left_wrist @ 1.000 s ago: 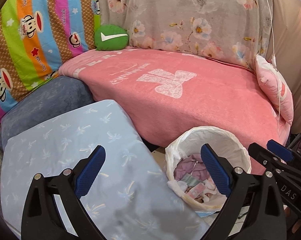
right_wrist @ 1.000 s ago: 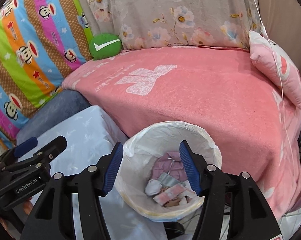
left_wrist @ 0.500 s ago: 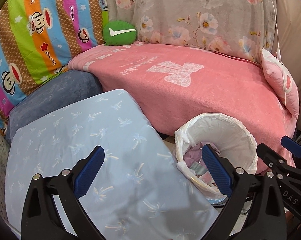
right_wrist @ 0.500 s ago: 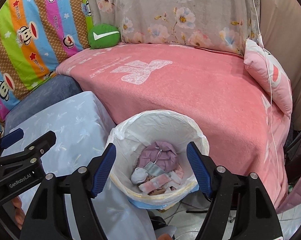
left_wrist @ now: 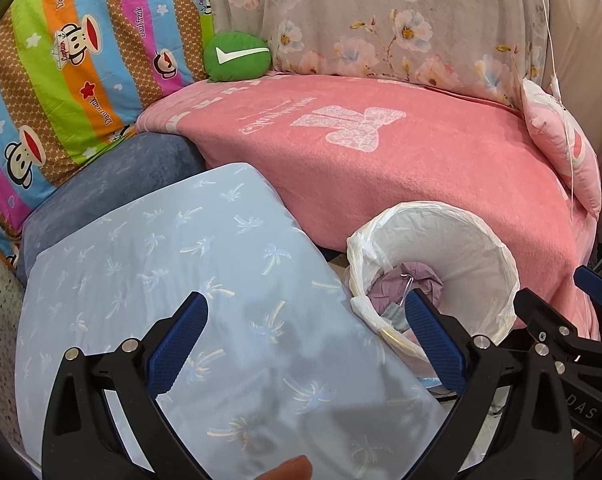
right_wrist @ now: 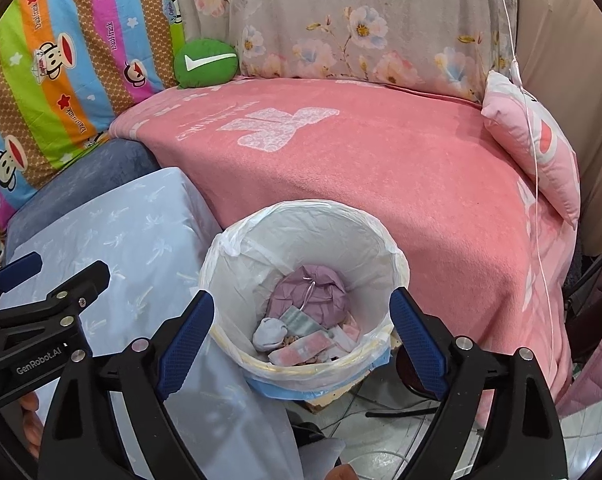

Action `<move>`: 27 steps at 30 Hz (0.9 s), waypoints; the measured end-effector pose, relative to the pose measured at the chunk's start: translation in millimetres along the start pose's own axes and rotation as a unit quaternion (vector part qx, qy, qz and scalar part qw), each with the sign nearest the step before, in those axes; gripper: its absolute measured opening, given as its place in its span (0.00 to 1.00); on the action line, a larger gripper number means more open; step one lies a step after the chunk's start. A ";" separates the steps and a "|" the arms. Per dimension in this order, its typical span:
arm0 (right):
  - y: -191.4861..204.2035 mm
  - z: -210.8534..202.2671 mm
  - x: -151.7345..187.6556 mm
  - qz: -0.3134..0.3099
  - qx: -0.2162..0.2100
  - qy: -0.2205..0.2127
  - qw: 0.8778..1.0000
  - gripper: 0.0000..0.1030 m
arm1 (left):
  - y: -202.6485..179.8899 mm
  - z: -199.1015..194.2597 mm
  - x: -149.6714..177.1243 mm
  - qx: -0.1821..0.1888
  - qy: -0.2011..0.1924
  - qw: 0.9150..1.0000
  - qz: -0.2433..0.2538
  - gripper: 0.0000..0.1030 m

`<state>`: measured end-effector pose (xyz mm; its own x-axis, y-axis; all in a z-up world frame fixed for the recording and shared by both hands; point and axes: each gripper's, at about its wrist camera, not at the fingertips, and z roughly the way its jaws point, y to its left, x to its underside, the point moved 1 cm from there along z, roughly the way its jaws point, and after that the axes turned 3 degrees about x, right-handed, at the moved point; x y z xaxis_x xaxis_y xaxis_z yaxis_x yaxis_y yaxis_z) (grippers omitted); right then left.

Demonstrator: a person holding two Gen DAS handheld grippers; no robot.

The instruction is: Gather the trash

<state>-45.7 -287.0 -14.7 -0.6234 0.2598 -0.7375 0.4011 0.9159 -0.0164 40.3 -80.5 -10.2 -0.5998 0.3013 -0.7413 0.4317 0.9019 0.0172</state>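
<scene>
I see a thin, crinkled white plastic liner [right_wrist: 301, 240] in the bin, a little glossy. Inside it lies crumpled mauve paper [right_wrist: 307, 294] and soft paper scraps [right_wrist: 301, 350]. The pink blanket [right_wrist: 381, 168] on the bed looks like fuzzy, matt fleece. The pale blue pillow [left_wrist: 161, 260] on the near left is smooth cloth. My fingers [right_wrist: 185, 338] have blue, dotted rubbery pads on matt black plastic, with shiny metal rivets [right_wrist: 142, 345].
</scene>
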 end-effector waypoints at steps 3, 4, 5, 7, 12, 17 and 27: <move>0.6 -1.6 3.2 -0.006 0.008 -0.004 1.000 0.85 | -2.9 -1.0 2.2 -0.005 -0.001 1.000 0.005 0.92; 0.4 -1.9 3.7 -0.007 0.010 -0.005 1.000 0.85 | -3.3 -1.0 2.5 -0.006 -0.001 1.000 0.006 0.92; -0.1 -2.3 3.9 -0.006 0.012 -0.006 1.000 0.85 | -3.9 -0.9 2.9 -0.007 -0.001 1.000 0.006 0.92; -1.5 -3.7 4.0 -0.005 0.016 -0.010 1.000 0.85 | -4.2 -0.5 3.6 -0.009 0.001 1.000 0.005 0.92; -0.7 -4.7 5.2 -0.008 0.018 -0.011 1.000 0.86 | -4.2 0.6 5.6 -0.014 0.004 1.000 0.005 0.92; -0.9 -3.7 6.0 -0.006 0.017 -0.009 1.000 0.94 | -4.7 0.6 6.9 -0.016 0.004 1.000 0.007 0.92; -3.0 -2.0 7.5 -0.004 0.019 -0.007 1.000 0.94 | -8.1 2.5 8.9 -0.020 0.008 1.000 0.009 0.92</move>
<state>-52.9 -287.2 -18.8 -0.6178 0.2472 -0.7465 0.4209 0.9058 -0.0484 33.1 -85.8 -18.6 -0.6027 0.3222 -0.7300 0.4149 0.9080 0.0582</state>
